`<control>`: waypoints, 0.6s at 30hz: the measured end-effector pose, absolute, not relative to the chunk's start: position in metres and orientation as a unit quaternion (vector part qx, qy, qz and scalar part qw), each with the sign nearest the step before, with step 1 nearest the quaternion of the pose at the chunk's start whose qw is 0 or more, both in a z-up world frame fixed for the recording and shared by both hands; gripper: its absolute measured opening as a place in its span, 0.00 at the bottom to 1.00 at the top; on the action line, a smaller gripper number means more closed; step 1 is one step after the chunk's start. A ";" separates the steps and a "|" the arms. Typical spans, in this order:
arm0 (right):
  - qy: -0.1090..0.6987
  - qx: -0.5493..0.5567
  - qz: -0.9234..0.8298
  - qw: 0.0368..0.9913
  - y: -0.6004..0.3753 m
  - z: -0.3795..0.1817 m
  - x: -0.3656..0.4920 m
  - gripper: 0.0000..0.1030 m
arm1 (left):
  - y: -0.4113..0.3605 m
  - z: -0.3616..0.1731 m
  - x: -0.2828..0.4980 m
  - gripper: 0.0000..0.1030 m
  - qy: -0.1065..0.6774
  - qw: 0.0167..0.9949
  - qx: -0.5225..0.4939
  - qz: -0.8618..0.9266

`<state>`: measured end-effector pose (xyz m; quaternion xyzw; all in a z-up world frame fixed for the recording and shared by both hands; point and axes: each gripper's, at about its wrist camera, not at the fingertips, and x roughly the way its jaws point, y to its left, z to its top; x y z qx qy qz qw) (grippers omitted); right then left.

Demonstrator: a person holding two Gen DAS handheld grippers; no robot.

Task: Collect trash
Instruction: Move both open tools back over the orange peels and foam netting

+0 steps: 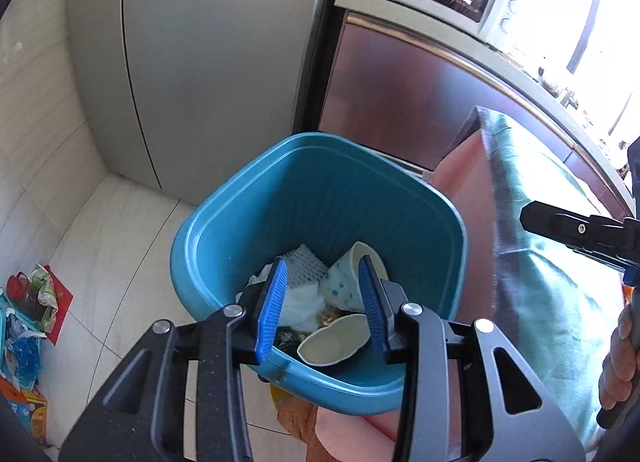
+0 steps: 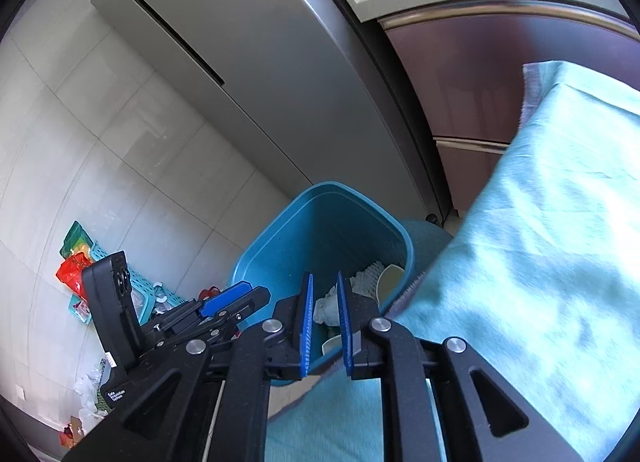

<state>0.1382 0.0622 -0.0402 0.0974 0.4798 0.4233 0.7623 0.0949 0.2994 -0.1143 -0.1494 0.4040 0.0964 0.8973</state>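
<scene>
Left wrist view: left gripper (image 1: 324,298) hangs empty, jaws apart, above the blue bin (image 1: 248,217); withdraw clear of its rim, right gripper (image 2: 323,322) likewise empty, jaws narrowly parted.

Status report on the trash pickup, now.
Left gripper open, empty, above blue bin. Right gripper open, empty. Paper cups and tissue in bin. Nothing blocking.
</scene>
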 end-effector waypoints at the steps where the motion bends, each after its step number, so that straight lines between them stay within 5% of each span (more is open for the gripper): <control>1: 0.474 0.096 0.424 0.766 0.059 -0.037 0.138 0.16 | 0.295 -0.111 0.094 0.36 0.400 0.900 -0.146 0.094; 18: 0.370 0.090 0.334 0.862 -0.103 0.013 0.093 0.33 | 0.155 -0.042 0.084 0.45 0.330 0.939 -0.060 -0.078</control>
